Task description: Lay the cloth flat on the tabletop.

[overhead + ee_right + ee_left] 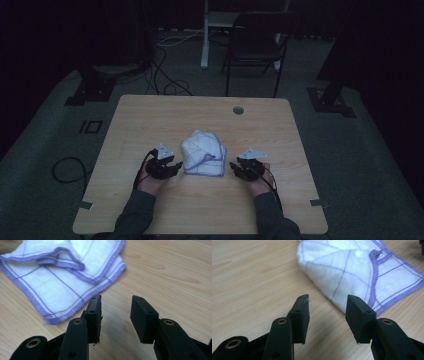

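Note:
A white cloth with purple hems and thin purple grid lines [202, 153] lies folded and rumpled in the middle of the wooden table [150, 115]. My left gripper [175, 166] rests just left of it, jaws apart with bare table between them; the cloth [352, 267] lies just ahead of its fingertips [303, 307]. On the cloth's right side sits my right gripper [234, 168], also open and holding nothing, with the cloth's hemmed corner [60, 290] to the left of its jaws. Both grippers point inward at the cloth.
A round cable hole [238, 110] sits near the table's far edge. Beyond the table stand a dark folding chair [255, 45] and a white desk leg [204, 35]. Cables [165, 75] trail on the grey floor. Dark stand bases flank the table.

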`<act>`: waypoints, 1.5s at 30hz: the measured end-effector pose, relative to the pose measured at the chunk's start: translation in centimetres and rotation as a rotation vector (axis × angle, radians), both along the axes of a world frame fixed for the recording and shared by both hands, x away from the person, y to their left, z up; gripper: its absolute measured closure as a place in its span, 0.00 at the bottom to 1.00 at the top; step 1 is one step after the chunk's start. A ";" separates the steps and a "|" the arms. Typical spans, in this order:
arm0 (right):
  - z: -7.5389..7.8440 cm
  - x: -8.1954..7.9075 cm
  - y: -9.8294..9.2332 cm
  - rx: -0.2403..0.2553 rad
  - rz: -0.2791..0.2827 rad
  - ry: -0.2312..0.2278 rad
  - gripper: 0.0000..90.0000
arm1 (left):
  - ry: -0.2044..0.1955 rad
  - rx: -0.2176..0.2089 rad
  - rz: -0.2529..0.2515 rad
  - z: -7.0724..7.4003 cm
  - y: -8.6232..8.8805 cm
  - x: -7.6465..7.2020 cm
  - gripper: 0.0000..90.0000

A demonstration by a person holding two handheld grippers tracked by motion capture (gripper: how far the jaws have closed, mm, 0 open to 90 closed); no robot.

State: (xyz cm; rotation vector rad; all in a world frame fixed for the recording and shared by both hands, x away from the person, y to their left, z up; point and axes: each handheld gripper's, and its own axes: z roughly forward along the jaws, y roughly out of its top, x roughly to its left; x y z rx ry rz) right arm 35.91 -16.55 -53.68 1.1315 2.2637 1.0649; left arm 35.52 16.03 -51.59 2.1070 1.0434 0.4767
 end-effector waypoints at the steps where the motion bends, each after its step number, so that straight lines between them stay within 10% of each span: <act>1: 0.0 -0.1 0.2 0.001 0.004 -0.002 0.67 | 0.000 -0.004 -0.006 0.1 -0.2 0.1 0.60; 45: -1.0 -1.5 3.3 -0.006 0.119 0.008 0.84 | -0.053 0.143 -0.270 1.5 -9.8 5.3 0.64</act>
